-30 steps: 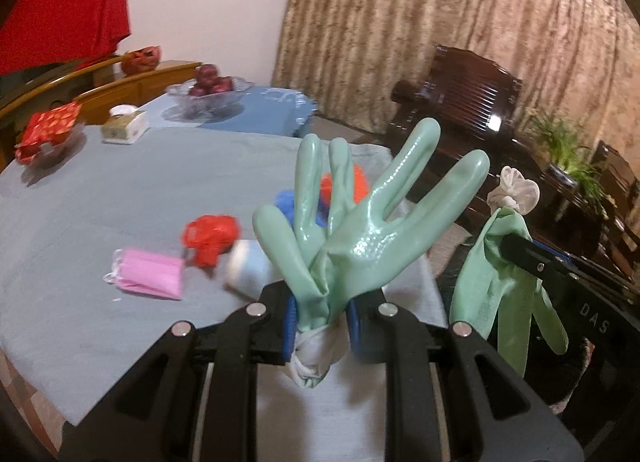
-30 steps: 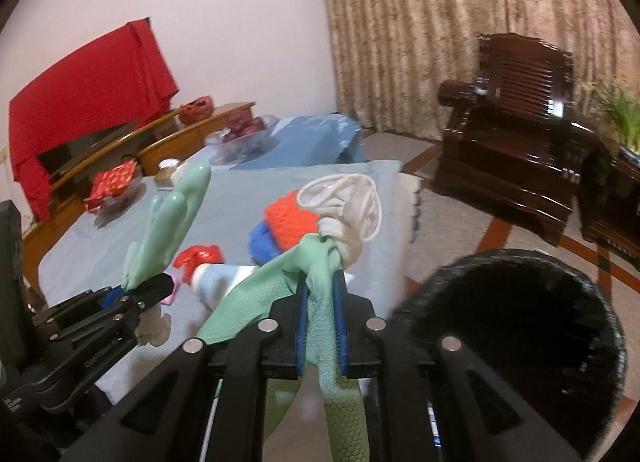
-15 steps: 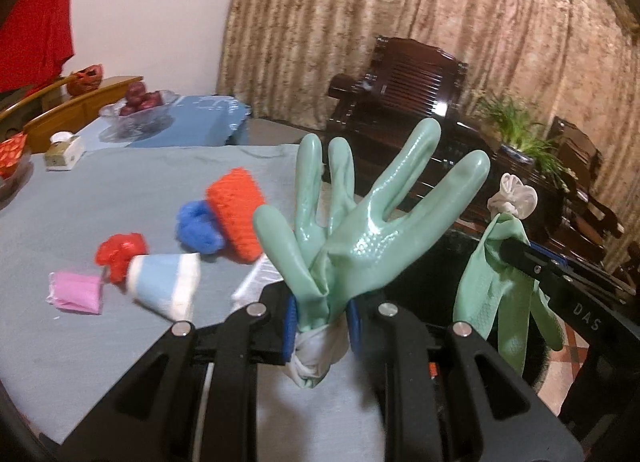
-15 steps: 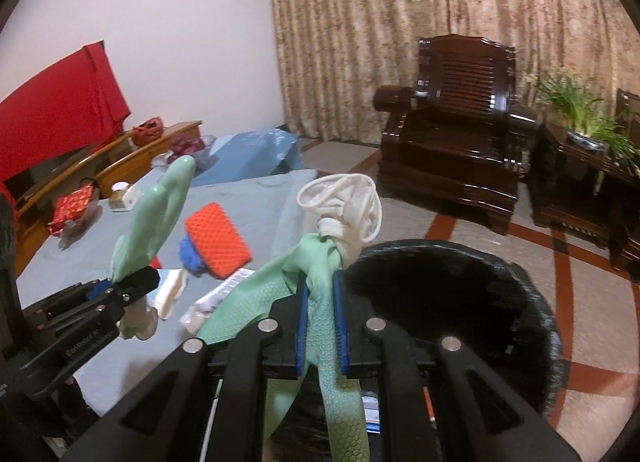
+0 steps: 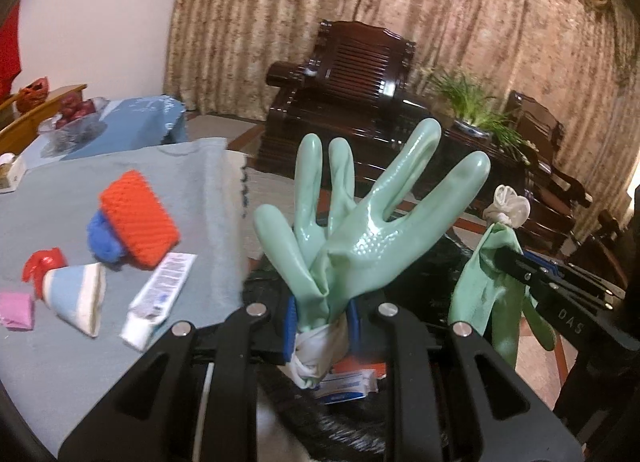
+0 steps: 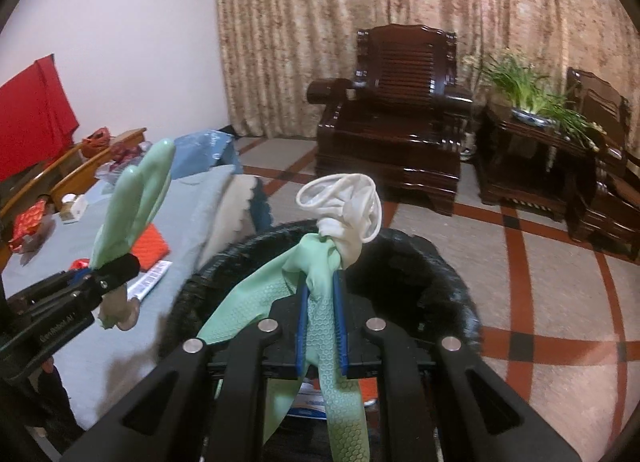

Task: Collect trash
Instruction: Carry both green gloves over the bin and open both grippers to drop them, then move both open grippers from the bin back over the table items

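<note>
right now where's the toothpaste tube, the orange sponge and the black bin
toothpaste tube (image 5: 160, 298), left wrist view, middle of the tube body
orange sponge (image 5: 138, 218), left wrist view, textured top face
black bin (image 6: 444, 262), right wrist view, far right rim

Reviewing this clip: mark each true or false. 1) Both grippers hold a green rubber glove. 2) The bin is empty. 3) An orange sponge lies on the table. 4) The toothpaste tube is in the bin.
1) True: the left gripper and right gripper each clamp a green glove.
2) False: the black bin holds packaging.
3) True: orange sponge.
4) False: the toothpaste tube lies on the table.
</note>
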`<state>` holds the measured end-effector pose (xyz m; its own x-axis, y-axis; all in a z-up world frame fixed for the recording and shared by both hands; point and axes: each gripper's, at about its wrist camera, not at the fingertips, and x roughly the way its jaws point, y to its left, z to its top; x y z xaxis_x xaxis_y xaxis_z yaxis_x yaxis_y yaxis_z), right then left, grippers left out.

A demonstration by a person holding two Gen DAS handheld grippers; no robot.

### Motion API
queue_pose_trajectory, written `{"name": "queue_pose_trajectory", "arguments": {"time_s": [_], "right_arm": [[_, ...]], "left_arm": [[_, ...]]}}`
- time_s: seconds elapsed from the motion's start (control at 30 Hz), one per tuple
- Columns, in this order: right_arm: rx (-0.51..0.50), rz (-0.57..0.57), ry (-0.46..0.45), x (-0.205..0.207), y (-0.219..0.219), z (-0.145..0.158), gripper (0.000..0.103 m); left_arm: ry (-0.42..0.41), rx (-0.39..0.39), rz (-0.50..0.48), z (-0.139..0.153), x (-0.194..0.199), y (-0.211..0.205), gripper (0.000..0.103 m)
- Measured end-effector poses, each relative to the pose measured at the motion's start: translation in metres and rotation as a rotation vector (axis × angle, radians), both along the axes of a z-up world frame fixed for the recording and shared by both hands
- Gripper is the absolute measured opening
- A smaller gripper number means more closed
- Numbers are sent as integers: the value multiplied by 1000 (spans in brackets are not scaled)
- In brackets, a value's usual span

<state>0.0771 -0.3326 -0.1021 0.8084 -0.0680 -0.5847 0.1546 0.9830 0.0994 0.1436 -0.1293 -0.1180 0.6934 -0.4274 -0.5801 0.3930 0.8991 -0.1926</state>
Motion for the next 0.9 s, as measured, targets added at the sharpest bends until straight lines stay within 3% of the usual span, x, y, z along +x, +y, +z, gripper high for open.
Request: {"name": "queue_pose_trajectory", "arguments": {"time_s": [0.43, 0.53, 0.6, 0.67, 0.7, 0.77, 0.9], "right_arm": [[13, -78, 55, -1, -43, -21, 12], [7, -82, 74, 0, -46, -26, 15], [4, -93, 89, -1, -50, -31, 19], [6, -101, 96, -3, -52, -33, 36], [3, -107, 98, -4, -53, -34, 39], [-10, -120, 100, -6, -52, -36, 55], [-21, -144, 82, -9, -51, -33, 83]], "left_arm": [[42, 12, -104, -21, 9, -57, 20], [66, 14, -116, -27, 11, -63, 27], [84, 4, -122, -30, 12, -62, 42], [76, 5, -108, -28, 12, -60, 62], [69, 1, -104, -27, 11, -57, 64], [67, -10, -101, -25, 11, -50, 75], [60, -10, -79, -22, 10, -37, 79]]}}
